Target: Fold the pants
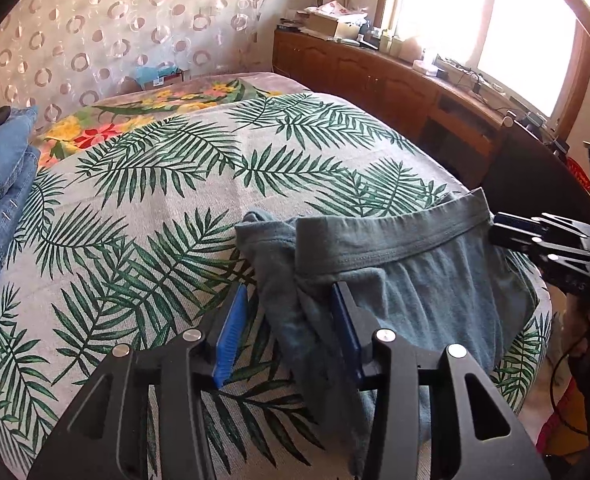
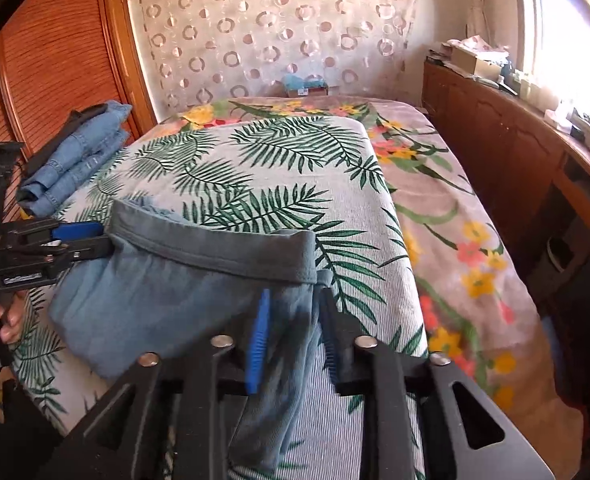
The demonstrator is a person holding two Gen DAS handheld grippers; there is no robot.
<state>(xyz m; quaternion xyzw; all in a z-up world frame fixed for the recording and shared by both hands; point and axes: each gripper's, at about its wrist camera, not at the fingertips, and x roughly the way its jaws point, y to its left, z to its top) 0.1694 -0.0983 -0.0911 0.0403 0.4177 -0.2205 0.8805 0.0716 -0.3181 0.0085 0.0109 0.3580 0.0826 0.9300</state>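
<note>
Grey-blue pants [image 1: 407,280] lie bunched on the palm-leaf cover [image 1: 167,200], waistband [image 1: 395,228] facing up. My left gripper [image 1: 291,300] is open, its jaws either side of the left fold of the pants. The same pants show in the right wrist view [image 2: 167,300]. My right gripper [image 2: 295,312] is open, its jaws astride the right edge below the waistband [image 2: 223,252]. The left gripper shows at the left of that view [image 2: 79,240] by the waistband's other end, and the right gripper at the right of the left wrist view [image 1: 507,228].
Folded jeans [image 2: 71,160] lie at the cover's far left. A floral blanket [image 2: 455,240] covers the bed to the right. A wooden cabinet [image 1: 375,76] with clutter runs under the window. A wooden door [image 2: 55,60] stands left.
</note>
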